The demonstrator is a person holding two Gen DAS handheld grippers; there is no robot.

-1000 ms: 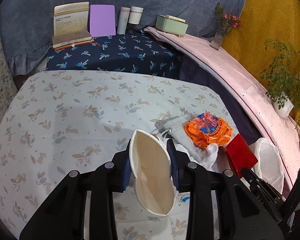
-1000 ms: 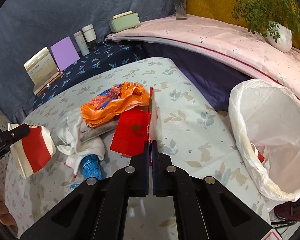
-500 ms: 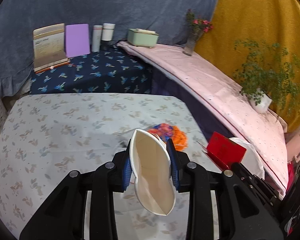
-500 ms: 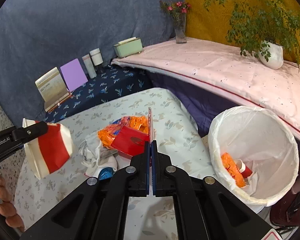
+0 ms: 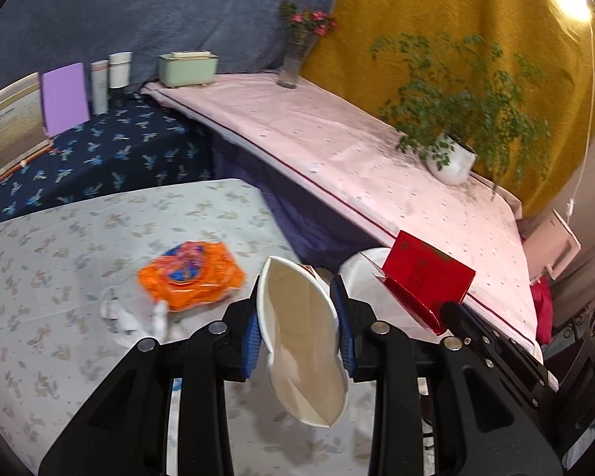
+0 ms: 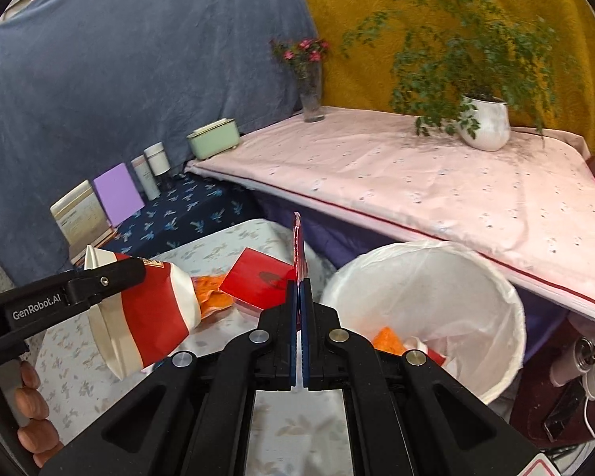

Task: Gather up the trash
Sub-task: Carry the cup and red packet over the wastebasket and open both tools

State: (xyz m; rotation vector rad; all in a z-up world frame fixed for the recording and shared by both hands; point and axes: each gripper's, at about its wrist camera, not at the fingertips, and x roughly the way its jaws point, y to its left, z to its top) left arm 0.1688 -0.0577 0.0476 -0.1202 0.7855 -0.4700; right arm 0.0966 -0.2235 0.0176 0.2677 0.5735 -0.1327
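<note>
Left wrist view: the left gripper [image 5: 297, 329] pinches a squashed paper cup [image 5: 301, 349] over the floral tabletop [image 5: 59, 246], orange wrapper [image 5: 190, 275] at 10 o'clock; right wrist view: the right gripper [image 6: 300, 313] clamps a red card [image 6: 258, 283], white-lined bin [image 6: 456, 277] at 3 o'clock, pink-covered shelf [image 6: 436, 186] and mustard curtain [image 6: 377, 0] behind.

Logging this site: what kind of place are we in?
Probably a staged home-style room: cloth-draped tables, a potted plant, a flower vase, and a lined trash bin beside the table.

cup [image 6: 146, 313] red-white banded — card [image 5: 426, 279] red — wrapper [image 5: 190, 275] orange — tablecloth [image 5: 59, 246] pale, leaf-print.
</note>
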